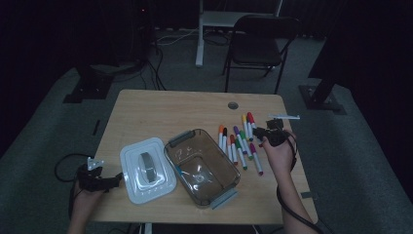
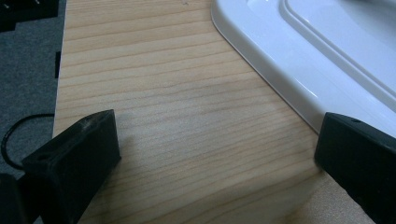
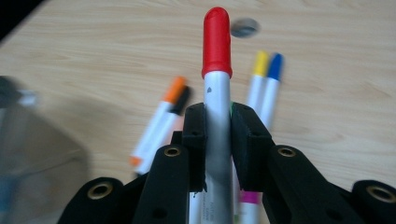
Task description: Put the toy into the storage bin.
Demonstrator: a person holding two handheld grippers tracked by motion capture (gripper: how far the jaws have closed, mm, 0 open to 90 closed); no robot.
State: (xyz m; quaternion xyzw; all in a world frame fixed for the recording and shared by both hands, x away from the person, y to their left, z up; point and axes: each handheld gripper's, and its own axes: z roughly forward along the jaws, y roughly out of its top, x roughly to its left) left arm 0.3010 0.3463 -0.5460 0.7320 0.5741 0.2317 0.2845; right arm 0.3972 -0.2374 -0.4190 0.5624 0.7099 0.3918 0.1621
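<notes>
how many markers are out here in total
About 10: one red-capped marker clamped in the right gripper, the other markers clustered on the table right of the clear container. They overlap, so some may be hidden.

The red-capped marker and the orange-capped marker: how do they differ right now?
The red-capped marker is clamped between the right gripper's fingers; the orange-capped marker lies loose on the table. The red-capped marker points straight along the fingers, while the orange-capped marker lies slanted beside a black-capped one. Their caps differ, red against orange. Both have white barrels.
</notes>
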